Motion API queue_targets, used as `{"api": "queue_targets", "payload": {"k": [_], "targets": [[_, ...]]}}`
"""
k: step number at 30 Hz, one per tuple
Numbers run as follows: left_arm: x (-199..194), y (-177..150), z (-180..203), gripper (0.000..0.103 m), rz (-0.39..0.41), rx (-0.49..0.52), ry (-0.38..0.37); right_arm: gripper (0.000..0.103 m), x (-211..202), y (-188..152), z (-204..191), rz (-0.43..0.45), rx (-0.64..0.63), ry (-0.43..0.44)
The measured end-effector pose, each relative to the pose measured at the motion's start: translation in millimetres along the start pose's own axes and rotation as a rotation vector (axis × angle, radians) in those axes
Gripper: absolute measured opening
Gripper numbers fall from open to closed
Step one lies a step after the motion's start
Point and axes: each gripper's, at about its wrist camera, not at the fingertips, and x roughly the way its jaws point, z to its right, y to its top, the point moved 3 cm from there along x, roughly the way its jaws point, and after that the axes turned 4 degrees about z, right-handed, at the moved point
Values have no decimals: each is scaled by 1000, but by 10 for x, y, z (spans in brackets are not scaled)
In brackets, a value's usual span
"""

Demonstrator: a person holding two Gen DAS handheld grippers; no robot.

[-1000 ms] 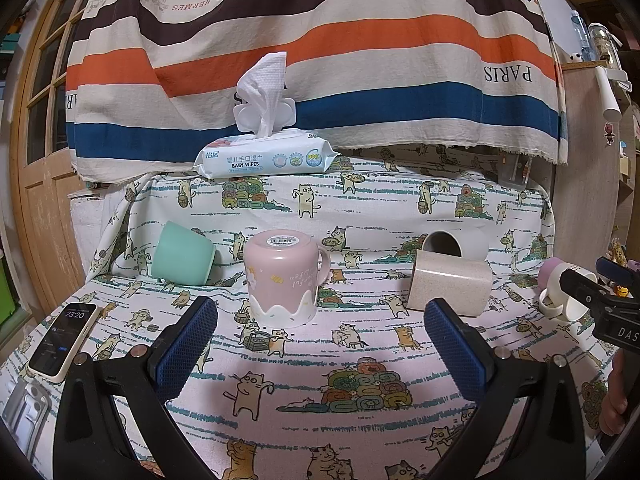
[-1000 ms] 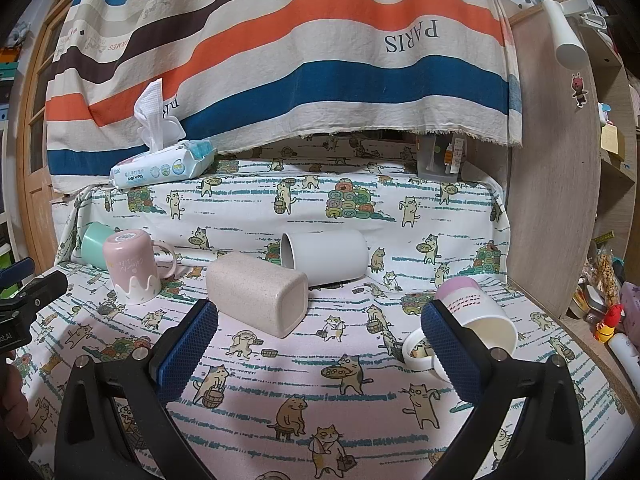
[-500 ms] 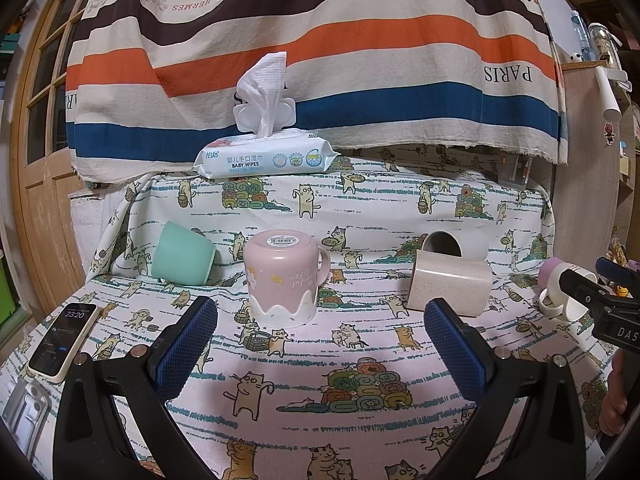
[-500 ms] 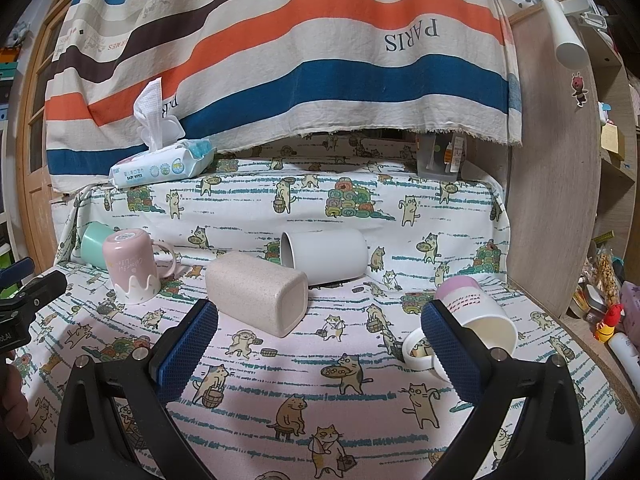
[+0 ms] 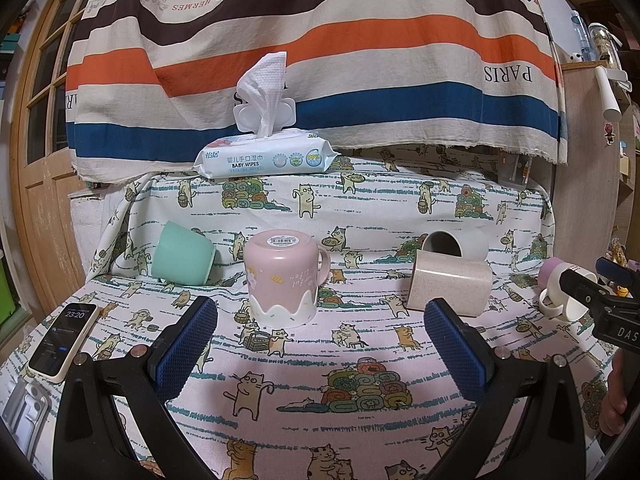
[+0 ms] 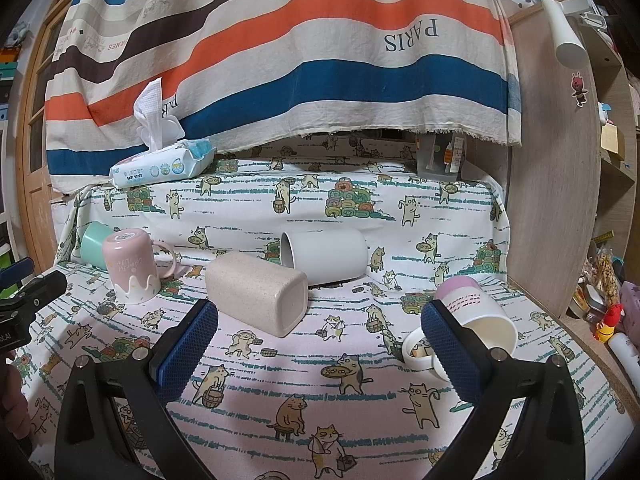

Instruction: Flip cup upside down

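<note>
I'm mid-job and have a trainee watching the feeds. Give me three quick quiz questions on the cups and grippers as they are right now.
1. True or false: the pink cup stands mouth down on the cat-print cloth.
2. Which lies on its side in front of the grey cup? A) green cup B) beige cup C) wipes pack
3. Fill in: the left gripper and right gripper both have fingers ____ and hold nothing.

Key: 1 true; 2 B; 3 open.
</note>
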Motion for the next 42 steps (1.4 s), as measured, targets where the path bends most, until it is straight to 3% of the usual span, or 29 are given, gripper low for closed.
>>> {"api": "queue_targets", "payload": {"k": [37,42], "targets": [[-1,0,0,103,1,0,1,103,-1,7,-5,0,-6,16],[-26,9,-19,103,13,4,53,103,-13,9,-4,10,-6,21]]}}
